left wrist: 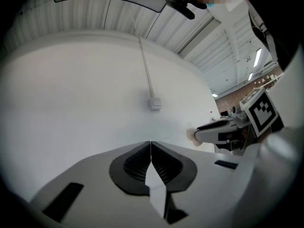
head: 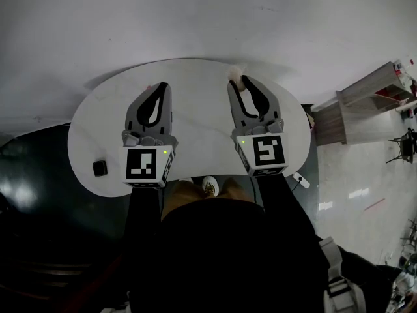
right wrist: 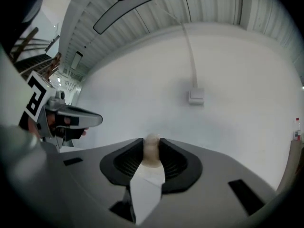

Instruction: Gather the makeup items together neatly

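Only the right gripper view really shows it: right gripper [right wrist: 152,141] is pinching a beige sponge [right wrist: 152,152]. Head view just gets a pale blob at the tips, 12 o'clock. Left gripper [left wrist: 150,145] is pressed together on nothing. White oval table [head: 195,87] has a small black item [head: 100,168] at its 9 o'clock edge. The white wall has a switch box [right wrist: 196,96].

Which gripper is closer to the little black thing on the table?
Left. The left gripper hangs on the side where the little black thing lies; the right gripper, pinching a beige piece, hangs opposite.
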`<state>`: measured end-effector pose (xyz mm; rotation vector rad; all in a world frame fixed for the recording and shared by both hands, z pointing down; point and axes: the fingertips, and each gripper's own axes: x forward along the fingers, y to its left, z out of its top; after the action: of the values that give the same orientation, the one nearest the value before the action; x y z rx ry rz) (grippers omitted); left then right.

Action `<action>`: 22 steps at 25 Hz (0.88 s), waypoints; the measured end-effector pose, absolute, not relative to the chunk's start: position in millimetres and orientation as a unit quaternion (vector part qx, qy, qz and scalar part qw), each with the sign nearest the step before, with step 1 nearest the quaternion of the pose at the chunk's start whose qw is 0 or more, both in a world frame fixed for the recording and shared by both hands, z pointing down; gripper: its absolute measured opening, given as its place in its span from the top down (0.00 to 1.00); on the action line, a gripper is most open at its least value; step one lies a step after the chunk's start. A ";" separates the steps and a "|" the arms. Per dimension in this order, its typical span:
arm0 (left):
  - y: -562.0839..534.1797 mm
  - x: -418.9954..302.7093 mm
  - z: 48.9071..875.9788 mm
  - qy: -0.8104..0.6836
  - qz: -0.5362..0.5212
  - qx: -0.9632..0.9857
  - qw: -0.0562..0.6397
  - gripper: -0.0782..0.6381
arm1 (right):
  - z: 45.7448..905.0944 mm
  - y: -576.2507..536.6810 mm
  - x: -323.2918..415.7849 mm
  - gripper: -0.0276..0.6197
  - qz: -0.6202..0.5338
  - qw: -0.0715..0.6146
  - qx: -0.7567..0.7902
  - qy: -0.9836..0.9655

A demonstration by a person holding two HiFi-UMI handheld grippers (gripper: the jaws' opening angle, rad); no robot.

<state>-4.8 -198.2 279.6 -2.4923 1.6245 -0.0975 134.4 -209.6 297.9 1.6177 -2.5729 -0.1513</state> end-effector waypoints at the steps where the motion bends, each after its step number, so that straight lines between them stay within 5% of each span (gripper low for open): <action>1: -197.4 -6.1 279.0 0.545 -0.031 -0.834 0.083 0.87 | 291.8 -207.4 133.4 0.77 -0.059 0.045 0.530 -0.845; 22: -189.9 -5.3 271.6 0.545 -0.029 -0.833 0.089 0.87 | 278.8 -197.2 123.7 0.76 -0.072 0.025 0.505 -0.860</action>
<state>-5.3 -189.9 271.6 -2.4773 1.6221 -0.0869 123.7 -197.2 278.8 1.5621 -2.6583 -0.2215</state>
